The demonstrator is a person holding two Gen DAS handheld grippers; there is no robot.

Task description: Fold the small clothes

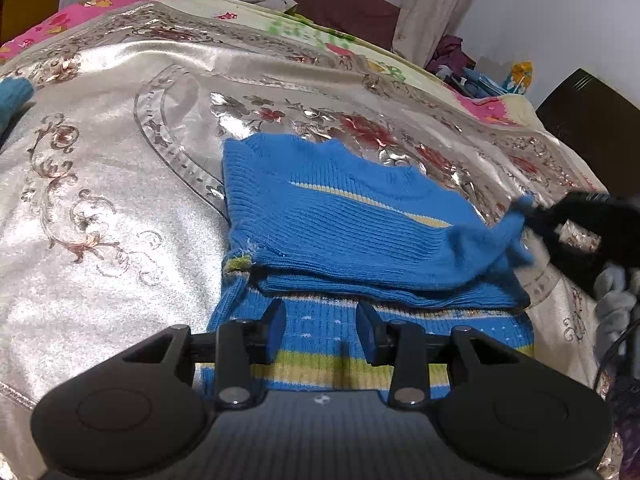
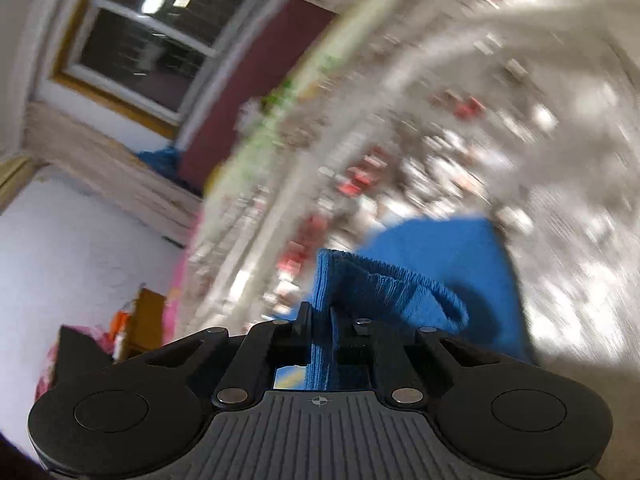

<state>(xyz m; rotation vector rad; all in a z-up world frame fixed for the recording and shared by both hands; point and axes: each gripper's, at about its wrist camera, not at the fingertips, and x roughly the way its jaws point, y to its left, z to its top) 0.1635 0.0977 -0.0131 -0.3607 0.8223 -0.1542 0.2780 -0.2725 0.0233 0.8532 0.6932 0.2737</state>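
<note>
A small blue knit sweater (image 1: 340, 232) with yellow and green stripes lies partly folded on the silver floral bedspread (image 1: 112, 184). My left gripper (image 1: 321, 326) is open and empty, just above the sweater's striped hem. My right gripper (image 2: 320, 324) is shut on a blue sleeve edge (image 2: 384, 288) of the sweater and holds it lifted; the right wrist view is blurred. In the left wrist view the right gripper (image 1: 532, 216) shows at the right, pinching the sweater's right corner.
A pink floral blanket (image 1: 60, 20) lies at the bed's far edge. A pile of clothes (image 1: 472, 68) sits at the back right near a curtain. A dark headboard (image 1: 592, 120) stands at the right. A teal cloth (image 1: 12, 96) lies at the left edge.
</note>
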